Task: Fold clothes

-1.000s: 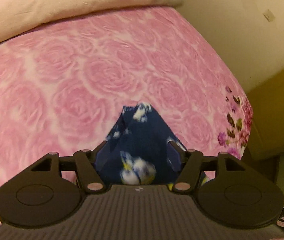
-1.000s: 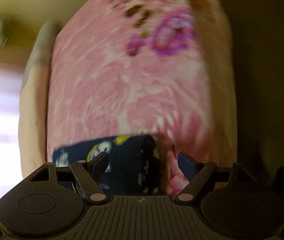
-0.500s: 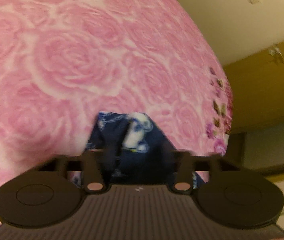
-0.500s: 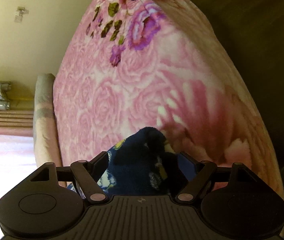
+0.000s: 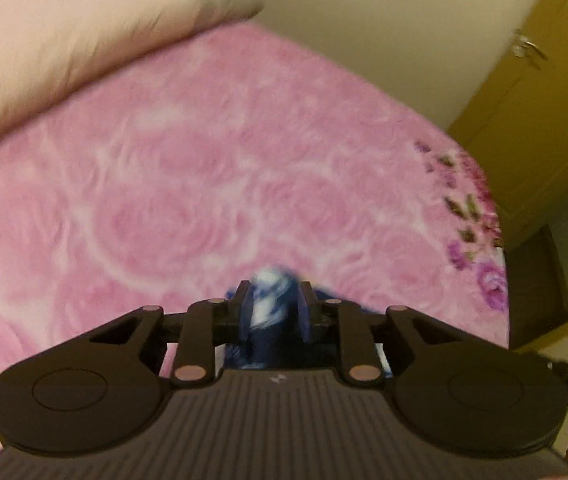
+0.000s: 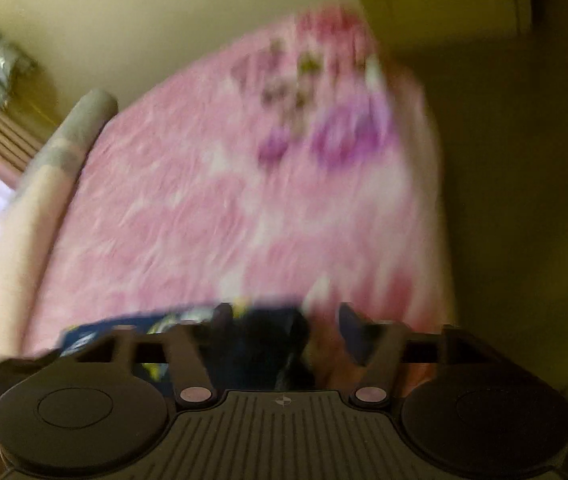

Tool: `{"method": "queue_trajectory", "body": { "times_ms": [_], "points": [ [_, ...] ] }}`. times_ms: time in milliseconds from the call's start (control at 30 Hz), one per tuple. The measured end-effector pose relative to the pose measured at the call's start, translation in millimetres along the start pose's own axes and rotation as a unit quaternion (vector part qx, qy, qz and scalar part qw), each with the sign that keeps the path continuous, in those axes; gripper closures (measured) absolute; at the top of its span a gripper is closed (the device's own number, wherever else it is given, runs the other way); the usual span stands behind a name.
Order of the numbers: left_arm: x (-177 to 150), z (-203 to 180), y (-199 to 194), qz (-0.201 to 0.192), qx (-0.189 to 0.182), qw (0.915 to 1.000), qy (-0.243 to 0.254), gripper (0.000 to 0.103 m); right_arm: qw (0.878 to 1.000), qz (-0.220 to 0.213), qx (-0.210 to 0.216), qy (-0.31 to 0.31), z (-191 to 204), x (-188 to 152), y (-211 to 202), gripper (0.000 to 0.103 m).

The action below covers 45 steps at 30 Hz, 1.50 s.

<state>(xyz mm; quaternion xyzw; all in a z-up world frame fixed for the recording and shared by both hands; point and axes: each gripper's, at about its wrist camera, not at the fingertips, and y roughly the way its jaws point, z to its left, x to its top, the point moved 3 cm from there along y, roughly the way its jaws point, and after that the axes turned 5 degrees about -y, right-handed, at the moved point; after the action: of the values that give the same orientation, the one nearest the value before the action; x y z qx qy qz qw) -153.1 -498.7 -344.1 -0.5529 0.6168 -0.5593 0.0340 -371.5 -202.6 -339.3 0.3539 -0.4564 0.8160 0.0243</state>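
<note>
Navy printed garment (image 5: pixel 272 300) gripped over a pink rose bedspread (image 5: pixel 204 184).
Left gripper (image 5: pixel 272 308) jaws clench the cloth; right gripper (image 6: pixel 284 328) jaws stand apart, dark fabric between them, view blurred.

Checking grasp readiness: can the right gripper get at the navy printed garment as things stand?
Probably yes: the navy garment already lies between the right gripper's fingers, which stand apart, nothing blocking. The blur hides whether they touch it.
</note>
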Motion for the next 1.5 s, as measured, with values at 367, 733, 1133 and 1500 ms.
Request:
{"method": "queue_trajectory", "body": {
  "times_ms": [367, 733, 1133, 1500],
  "points": [
    [-50, -41, 62, 0.048, 0.003, 0.9866, 0.156, 0.094, 0.983, 0.017, 0.016, -0.181, 60, -38, 27, 0.061],
    [-46, -37, 50, 0.021, 0.003, 0.9883, 0.151, 0.100, 0.972, 0.040, 0.013, -0.232, 69, -49, 47, 0.061],
    [-76, -43, 47, 0.035, -0.023, 0.9882, 0.147, 0.094, 0.954, 0.058, 0.006, -0.295, 78, -71, 44, 0.061],
    [-115, -27, -64, 0.049, 0.001, 0.9935, 0.103, 0.096, 0.955, 0.079, 0.079, -0.273, 67, -88, -26, 0.061]
  ]
}}
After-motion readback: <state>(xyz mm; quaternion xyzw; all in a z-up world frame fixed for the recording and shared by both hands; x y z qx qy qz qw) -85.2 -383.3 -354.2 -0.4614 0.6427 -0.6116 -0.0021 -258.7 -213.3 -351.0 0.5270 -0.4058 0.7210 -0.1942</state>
